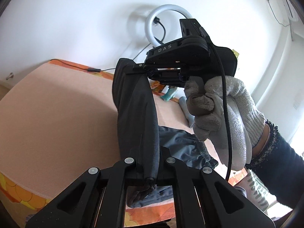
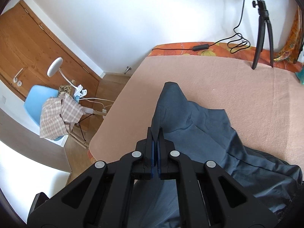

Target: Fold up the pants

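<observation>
Peach blanket (image 2: 218, 79) under dark pants (image 2: 199, 125), white walls (image 2: 114, 15)

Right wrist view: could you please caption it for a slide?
Right gripper shut on dark pants, lifting a fold above the peach bed cover.

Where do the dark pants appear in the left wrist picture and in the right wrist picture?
Left wrist: pants run up the centre, pinched by both grippers.
Right wrist: pants spread from centre to lower right.
Shared landmark: the peach blanket beneath them.

A home bedroom: blanket-covered bed (image 2: 228, 79), wooden door (image 2: 34, 53), cluttered blue chair (image 2: 34, 98).
</observation>
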